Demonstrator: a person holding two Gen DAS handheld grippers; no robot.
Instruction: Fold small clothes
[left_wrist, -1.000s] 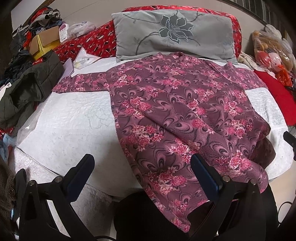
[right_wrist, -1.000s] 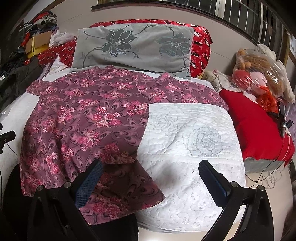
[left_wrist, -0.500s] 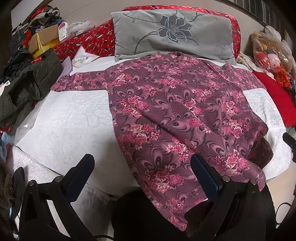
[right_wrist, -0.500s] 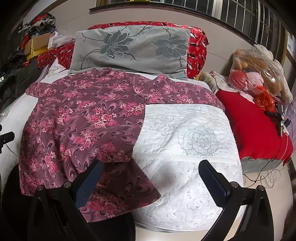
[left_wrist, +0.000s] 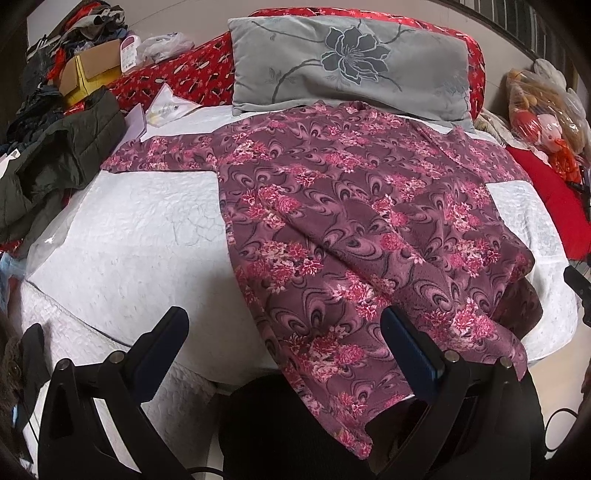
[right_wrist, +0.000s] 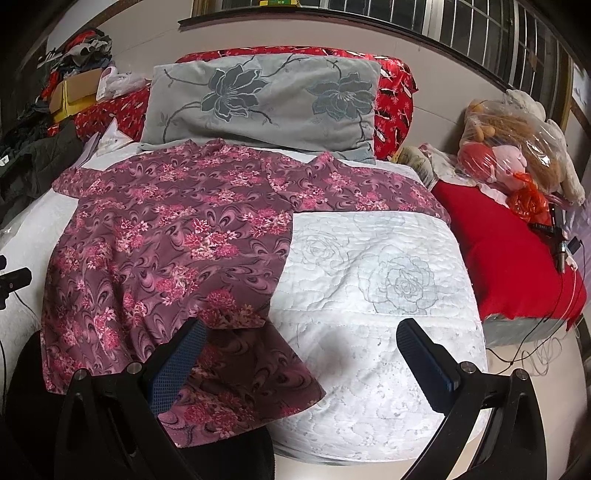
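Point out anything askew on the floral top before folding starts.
The maroon floral top lies flat except its near right hem corner, doubled over itself; the hem hangs off the white quilted bed edge.

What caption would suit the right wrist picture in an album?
Open right gripper poised over a floral shirt spread on a white bedspread.

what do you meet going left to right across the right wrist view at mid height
dark green quilted jacket → maroon floral-print garment → white quilted bedspread → red blanket
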